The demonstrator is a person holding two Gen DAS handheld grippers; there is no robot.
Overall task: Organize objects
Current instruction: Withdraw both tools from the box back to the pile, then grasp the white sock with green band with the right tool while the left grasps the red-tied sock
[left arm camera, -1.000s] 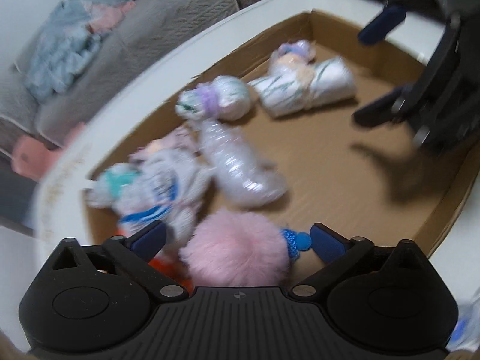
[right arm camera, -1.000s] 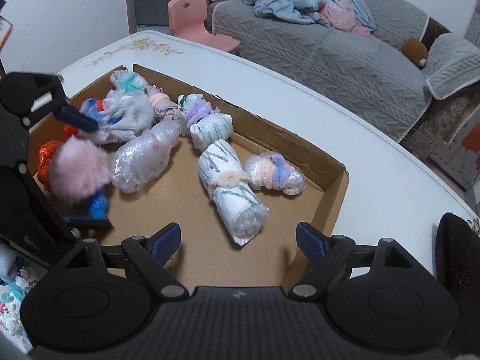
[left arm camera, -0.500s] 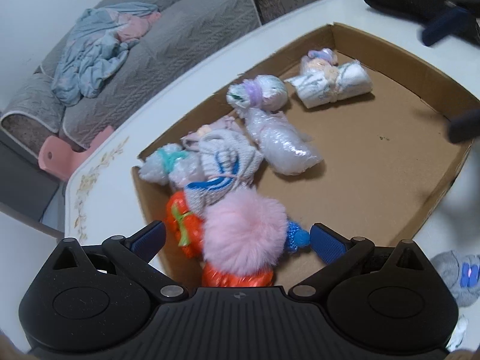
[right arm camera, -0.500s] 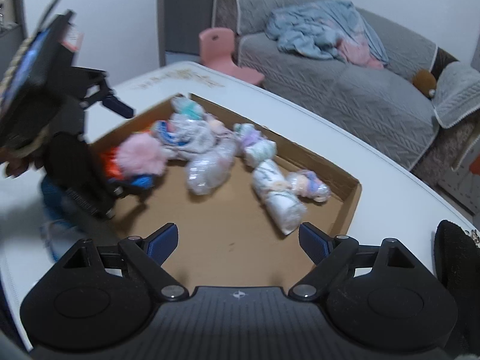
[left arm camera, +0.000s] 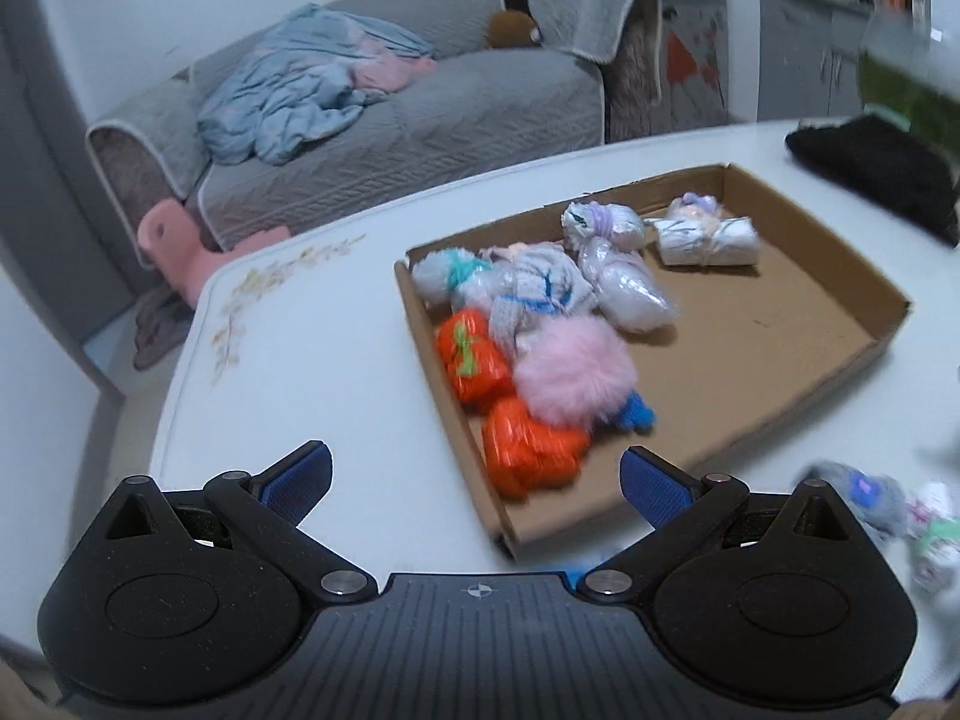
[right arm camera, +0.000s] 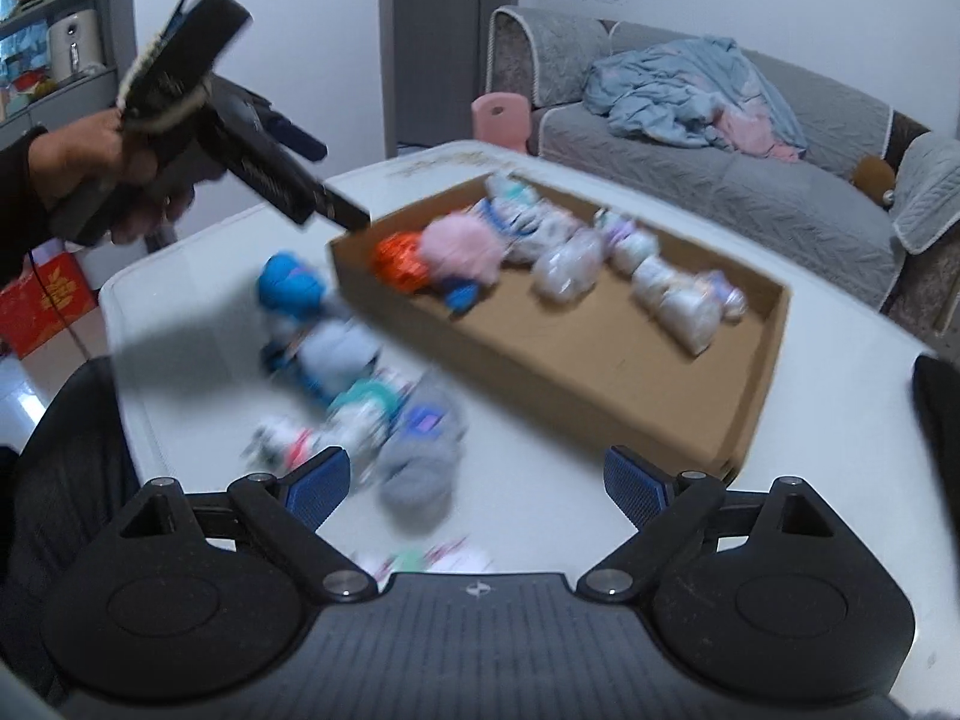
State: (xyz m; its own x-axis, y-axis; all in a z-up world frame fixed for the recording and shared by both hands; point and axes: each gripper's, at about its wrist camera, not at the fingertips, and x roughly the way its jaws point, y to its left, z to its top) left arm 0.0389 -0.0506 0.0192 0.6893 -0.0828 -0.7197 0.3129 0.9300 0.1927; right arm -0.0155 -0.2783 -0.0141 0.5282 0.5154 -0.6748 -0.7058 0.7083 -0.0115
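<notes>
One cardboard tray (left arm camera: 708, 354) is sitting on the white table (left arm camera: 312, 372), holding one pink pompom (left arm camera: 573, 372), two orange bundles (left arm camera: 474, 354) and several pale wrapped bundles (left arm camera: 624, 288); their blur prevents an exact count. More bundles, including one blue (right arm camera: 291, 288), are lying loose on the table beside the tray. Both grippers are now hovering back from the tray, having been over it a second ago. The left gripper (left arm camera: 474, 483) is standing spread and empty. The right gripper (right arm camera: 474, 483) has just been opening, nothing between its fingers.
</notes>
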